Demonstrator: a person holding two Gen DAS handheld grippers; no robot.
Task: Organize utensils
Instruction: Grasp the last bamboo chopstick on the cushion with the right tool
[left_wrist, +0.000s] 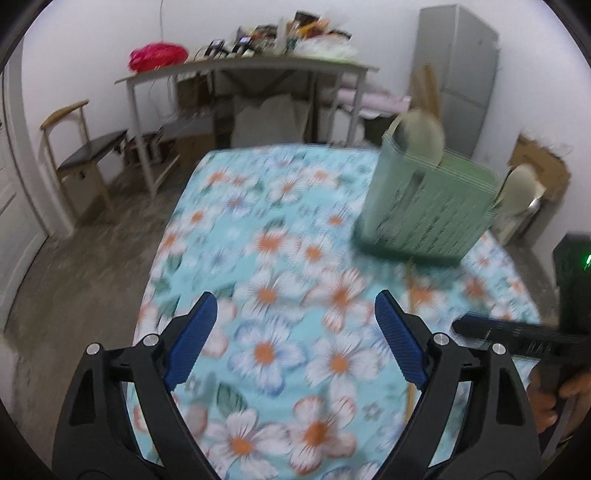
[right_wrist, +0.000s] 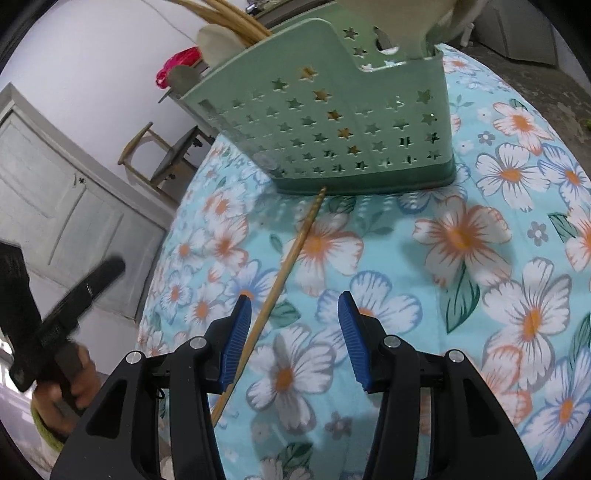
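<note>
Chopstick (right_wrist: 291, 254) lies loose on the flowered tablecloth (right_wrist: 461, 295), its long axis running from the green holder's (right_wrist: 332, 122) base back under the right gripper's (right_wrist: 293, 339) left pad, jaws half-open and empty, nearer than the wide-open, empty left gripper (left_wrist: 295, 339).

A floral tablecloth (left_wrist: 280, 229) covers the near table. Behind it stands a grey table (left_wrist: 258, 70) bearing clutter and a pink bag (left_wrist: 157, 55). A chair (left_wrist: 79, 155) stands left, a grey cabinet (left_wrist: 461, 74) right, a panelled door (right_wrist: 55, 206) beside the chair.
</note>
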